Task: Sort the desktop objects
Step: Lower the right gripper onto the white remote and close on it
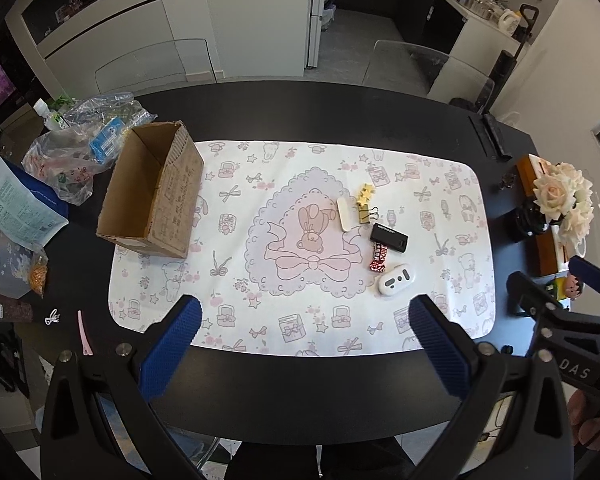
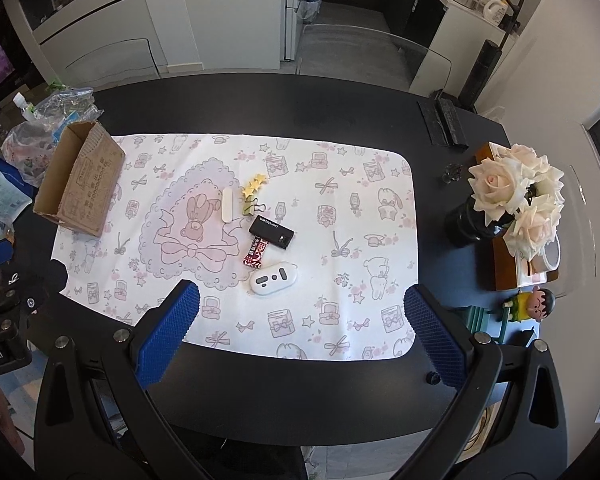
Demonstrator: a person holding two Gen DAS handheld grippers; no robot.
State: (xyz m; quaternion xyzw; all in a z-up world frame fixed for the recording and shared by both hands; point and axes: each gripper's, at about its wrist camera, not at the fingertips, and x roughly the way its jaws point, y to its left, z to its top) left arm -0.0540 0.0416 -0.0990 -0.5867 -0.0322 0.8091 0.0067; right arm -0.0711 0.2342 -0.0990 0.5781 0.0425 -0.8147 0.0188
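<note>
Both grippers hang above the near edge of the table, and neither has picked anything up. The left gripper [image 1: 306,344] has its blue fingers [image 1: 172,344] spread wide, with nothing between them. The right gripper [image 2: 300,332] is spread just as wide and is empty too. They look ready to start, so the sorting seems not yet begun.

The little things sit close together in a bunch near the middle of the mat [image 2: 340,216]. There is a white remote [image 2: 273,279], a black box [image 2: 271,233], a red candy wrapper [image 2: 254,256] touching the black box, a white eraser [image 2: 228,205], a yellow binder clip [image 2: 251,208] and yellow stars [image 2: 253,185]. They lie flat and in the open, so each one should be easy to reach from above.

A cardboard box [image 1: 152,196] stands open on the left corner of the mat. It is probably where the things should go, since its open top looks empty.

The mat is white with pink bears and bows and lies on a black table [image 1: 300,380]. Plastic bags [image 1: 72,152] are piled on the far left. Pale roses [image 2: 516,196] in a dark vase and a small doll [image 2: 534,304] stand on the right. Behind the table there are white cabinets and a kitchen counter
</note>
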